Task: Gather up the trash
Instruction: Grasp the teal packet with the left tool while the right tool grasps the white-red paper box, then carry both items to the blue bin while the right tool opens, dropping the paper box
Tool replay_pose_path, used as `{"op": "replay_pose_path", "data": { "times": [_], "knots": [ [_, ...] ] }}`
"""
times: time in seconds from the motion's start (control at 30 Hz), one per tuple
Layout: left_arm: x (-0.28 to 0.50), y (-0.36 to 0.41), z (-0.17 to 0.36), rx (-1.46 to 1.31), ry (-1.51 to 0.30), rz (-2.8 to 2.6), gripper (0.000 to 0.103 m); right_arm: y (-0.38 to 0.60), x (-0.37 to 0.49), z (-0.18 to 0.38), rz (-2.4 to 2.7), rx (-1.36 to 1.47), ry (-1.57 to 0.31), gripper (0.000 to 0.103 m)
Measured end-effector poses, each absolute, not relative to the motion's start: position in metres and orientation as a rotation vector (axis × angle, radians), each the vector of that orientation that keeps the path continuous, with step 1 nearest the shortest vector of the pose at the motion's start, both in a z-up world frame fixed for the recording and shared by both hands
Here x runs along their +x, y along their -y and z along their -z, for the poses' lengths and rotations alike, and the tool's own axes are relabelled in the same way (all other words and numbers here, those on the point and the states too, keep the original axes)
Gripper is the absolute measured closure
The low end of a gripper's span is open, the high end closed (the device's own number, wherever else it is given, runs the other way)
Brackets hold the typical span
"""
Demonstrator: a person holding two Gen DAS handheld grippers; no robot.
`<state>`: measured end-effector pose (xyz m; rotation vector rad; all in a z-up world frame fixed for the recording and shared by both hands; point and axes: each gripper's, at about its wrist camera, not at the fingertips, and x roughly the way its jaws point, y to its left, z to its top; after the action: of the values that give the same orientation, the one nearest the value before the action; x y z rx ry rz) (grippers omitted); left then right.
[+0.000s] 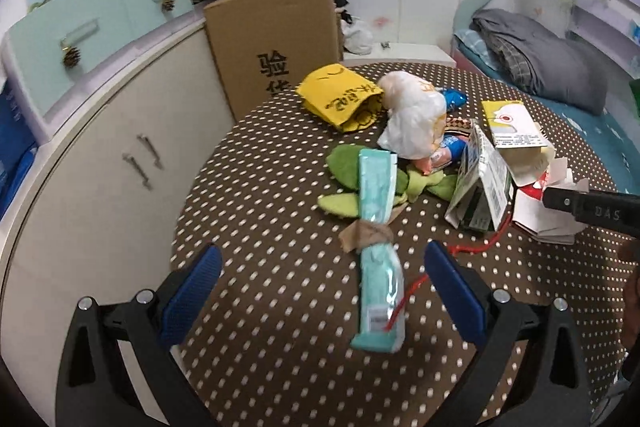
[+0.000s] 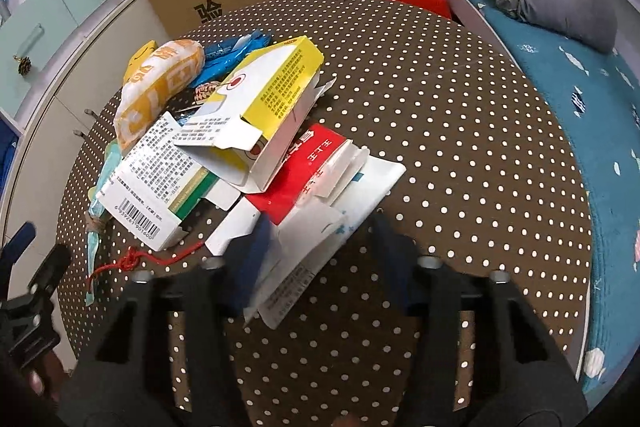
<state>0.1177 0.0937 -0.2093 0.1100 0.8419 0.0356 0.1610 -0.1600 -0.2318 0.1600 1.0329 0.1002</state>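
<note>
The left tool (image 1: 322,267) is released, its blue pads spread wide above the brown polka-dotted surface (image 1: 280,307). Between the pads, touching neither, lies a long pale-teal packet (image 1: 378,259) with a band of brown tape around its middle. A red string (image 1: 472,247) runs under the packet's near end toward the cartons on the right. Beyond the packet sit a green plush toy (image 1: 348,179), a white plastic bag (image 1: 412,119), a yellow pouch (image 1: 340,99) and a blue wrapper (image 1: 454,99). To the right stand a green-and-white carton (image 1: 480,187) and an open yellow-and-white box (image 1: 508,127). The right tool's black finger reaches in from the right edge at a red-and-white flattened box (image 1: 536,215). A cardboard box (image 1: 272,39) stands behind the surface, a bed (image 1: 580,115) at the right.

In the right wrist view, the right tool (image 2: 320,251) is partly closed around the near corner of the red-and-white flattened box (image 2: 312,187). The left pad lies against the white flap, while the right pad stands beside the card, so a firm grasp cannot be told. The picture is blurred there. The yellow-and-white box (image 2: 272,95) rests on top of the red one, and the green-and-white carton (image 2: 152,187) lies just left of it. The red string (image 2: 136,261) trails below that carton. The left tool (image 2: 28,267) shows at the left edge.
</note>
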Motion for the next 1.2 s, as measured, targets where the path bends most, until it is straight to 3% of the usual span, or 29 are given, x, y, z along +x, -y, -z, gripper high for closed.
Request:
{"op": "replay_pose_path", "data": {
  "times": [0.1,0.17,0.23,0.27,0.33,0.37,0.8,1.2],
  "knots": [
    [0.136,-0.088,0.223,0.146,-0.868,-0.027,0.005,0.167,0.162,0.233,-0.116,0.19,-1.027,0.071],
    [0.146,-0.087,0.231,0.142,-0.892,-0.006,0.018,0.176,0.157,0.232,-0.118,0.205,-1.022,0.075],
    [0.152,-0.087,0.238,0.124,-0.928,0.022,0.044,0.183,0.153,0.23,-0.113,0.208,-1.016,0.078],
    [0.154,-0.088,0.241,0.104,-0.943,0.051,0.051,0.188,0.151,0.229,-0.11,0.212,-1.014,0.078],
    [0.153,-0.09,0.243,0.063,-0.955,0.084,0.074,0.196,0.147,0.227,-0.105,0.22,-1.011,0.08],
    [0.151,-0.091,0.244,0.051,-0.95,0.089,0.079,0.199,0.146,0.226,-0.102,0.219,-1.008,0.08],
    [0.118,-0.104,0.217,-0.014,-0.877,0.059,0.081,0.229,0.128,0.217,-0.109,0.266,-0.944,0.093],
    [0.102,-0.068,0.169,-0.012,-0.768,0.096,0.081,0.26,0.115,0.198,-0.16,0.335,-0.863,0.093]
  ]
}}
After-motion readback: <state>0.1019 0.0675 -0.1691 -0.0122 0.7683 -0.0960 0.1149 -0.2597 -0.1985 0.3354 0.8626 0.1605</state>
